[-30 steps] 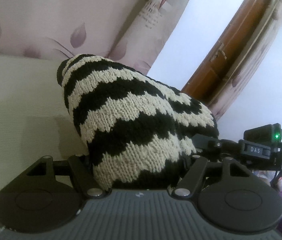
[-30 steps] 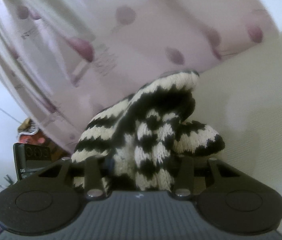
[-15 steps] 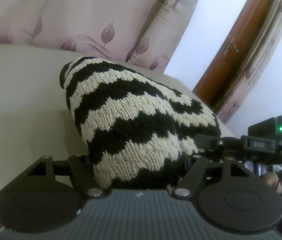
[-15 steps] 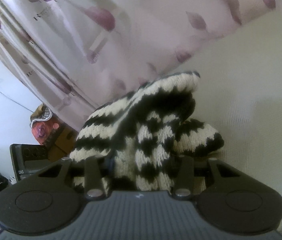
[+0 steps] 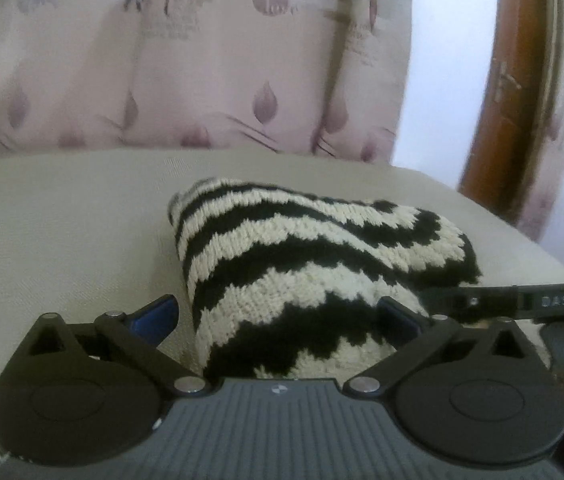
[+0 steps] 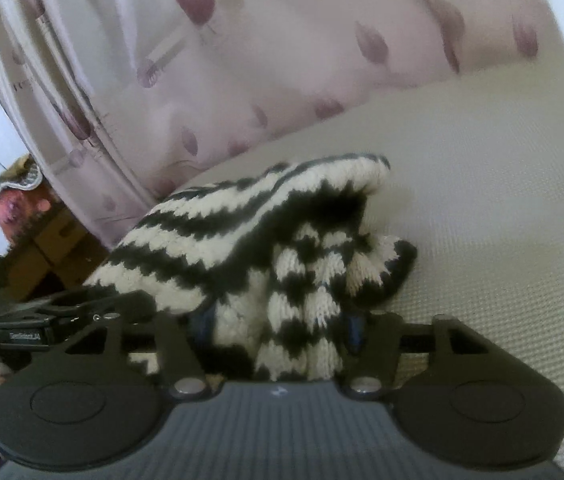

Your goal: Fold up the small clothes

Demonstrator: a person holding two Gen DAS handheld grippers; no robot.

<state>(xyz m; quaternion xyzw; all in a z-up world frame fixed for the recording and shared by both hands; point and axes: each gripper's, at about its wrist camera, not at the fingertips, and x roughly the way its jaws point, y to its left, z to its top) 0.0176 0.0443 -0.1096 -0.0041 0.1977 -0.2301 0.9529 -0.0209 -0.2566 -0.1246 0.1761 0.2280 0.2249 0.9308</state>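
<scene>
the striped knit (image 5: 306, 264) lies doubled over on the bed (image 5: 62, 240), between both sets of jaws, left gripper (image 5: 278, 312) wide and right gripper (image 6: 278, 324) just opening, so this fold looks done.

The left gripper (image 5: 278, 312) has black linkage arms, silver screws (image 5: 186, 385), blue pads (image 5: 154, 314) and a ribbed grey body (image 5: 282, 428).

The striped knit garment (image 5: 314, 264) between my tongs is chunky wool-like yarn, rough and matt, in black and cream. It lies on a bed (image 5: 62, 240) covered in a finely woven, matt beige cloth. My left tongs (image 5: 278, 312) are matt black plastic with shiny metal pivot pins. The curtain (image 5: 202, 60) across the top is smooth, faintly sheeny fabric; the door frame (image 5: 514, 80) at upper right is glossy wood.
</scene>
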